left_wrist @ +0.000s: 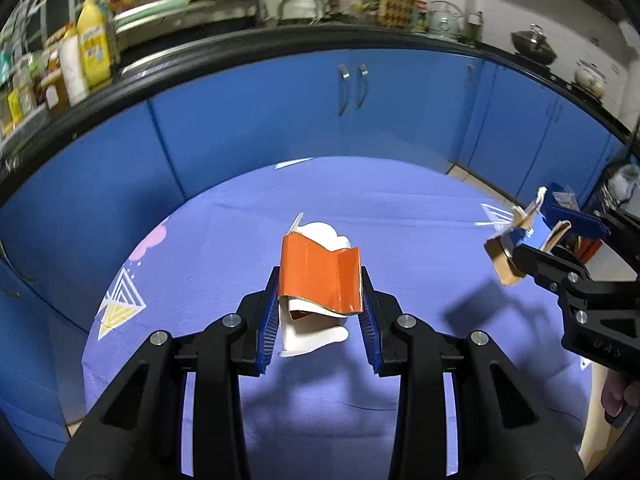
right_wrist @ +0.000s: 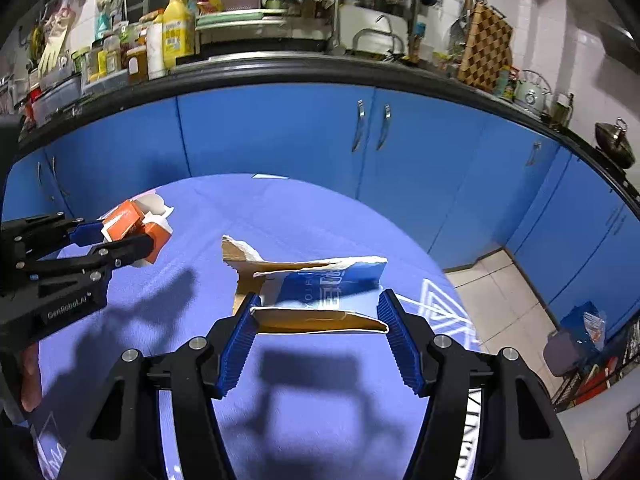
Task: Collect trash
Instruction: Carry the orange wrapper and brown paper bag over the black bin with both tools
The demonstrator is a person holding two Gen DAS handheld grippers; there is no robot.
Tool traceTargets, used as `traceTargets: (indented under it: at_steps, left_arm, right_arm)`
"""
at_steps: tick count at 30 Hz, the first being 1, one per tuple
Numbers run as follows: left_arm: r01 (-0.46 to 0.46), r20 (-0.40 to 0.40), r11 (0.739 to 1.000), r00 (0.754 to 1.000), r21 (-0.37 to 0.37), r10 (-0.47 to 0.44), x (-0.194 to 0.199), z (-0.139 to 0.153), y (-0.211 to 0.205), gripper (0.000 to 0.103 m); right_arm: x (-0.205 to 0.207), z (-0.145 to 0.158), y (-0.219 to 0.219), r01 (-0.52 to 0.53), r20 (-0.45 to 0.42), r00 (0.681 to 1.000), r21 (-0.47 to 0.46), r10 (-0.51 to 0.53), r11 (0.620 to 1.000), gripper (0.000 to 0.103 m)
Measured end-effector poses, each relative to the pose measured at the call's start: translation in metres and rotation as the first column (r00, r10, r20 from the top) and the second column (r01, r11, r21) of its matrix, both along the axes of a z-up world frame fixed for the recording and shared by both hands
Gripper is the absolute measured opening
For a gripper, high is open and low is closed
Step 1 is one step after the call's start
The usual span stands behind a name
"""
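My left gripper (left_wrist: pixel 319 300) is shut on a crumpled orange and white carton (left_wrist: pixel 318 276) and holds it above the purple tablecloth (left_wrist: pixel 240 240). It also shows at the left of the right wrist view (right_wrist: pixel 132 236), with the orange carton (right_wrist: pixel 134 224) between its fingers. My right gripper (right_wrist: pixel 318 320) is shut on a torn blue and brown cardboard box piece (right_wrist: pixel 320 280), held above the cloth. It shows at the right of the left wrist view (left_wrist: pixel 536 240), clamping the blue cardboard (left_wrist: pixel 520 236).
The round table's purple cloth (right_wrist: pixel 200 264) carries triangle prints. Blue kitchen cabinets (left_wrist: pixel 280 112) curve behind it under a black counter edge (left_wrist: pixel 280 40) crowded with bottles and pots. A tiled floor (right_wrist: pixel 492 280) and a rack with a blue bag (right_wrist: pixel 584 320) lie at the right.
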State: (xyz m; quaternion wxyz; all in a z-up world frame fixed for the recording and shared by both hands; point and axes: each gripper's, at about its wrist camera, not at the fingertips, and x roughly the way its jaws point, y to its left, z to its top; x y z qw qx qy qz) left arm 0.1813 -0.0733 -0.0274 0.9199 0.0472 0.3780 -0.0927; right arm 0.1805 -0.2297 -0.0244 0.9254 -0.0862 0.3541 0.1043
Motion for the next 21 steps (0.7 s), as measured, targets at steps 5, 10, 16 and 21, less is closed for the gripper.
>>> traceTargets:
  at_steps: [5,10,16,21]
  left_arm:
    - [0.050,0.029,0.999,0.998,0.023,-0.050,-0.014,0.012,-0.031,0.036]
    - [0.101,0.057,0.994,0.993,0.043,-0.103,-0.028,0.026,-0.063,0.036]
    - [0.171,0.082,0.982,0.981,0.075,-0.177,-0.043,0.038,-0.110,0.036]
    - [0.215,0.086,0.972,0.971,0.094,-0.223,-0.048,0.043,-0.145,0.036]
  right_arm:
    - [-0.019,0.012,-0.022,0.029,0.030,0.999,0.009,-0.030,1.000,0.060]
    - [-0.038,0.022,-0.053,0.072,0.059,0.996,0.029,-0.074,0.997,0.060]
    - [-0.055,0.031,-0.087,0.122,0.084,0.989,0.047,-0.126,0.991,0.060]
    - [-0.070,0.034,-0.119,0.164,0.107,0.980,0.058,-0.170,0.985,0.060]
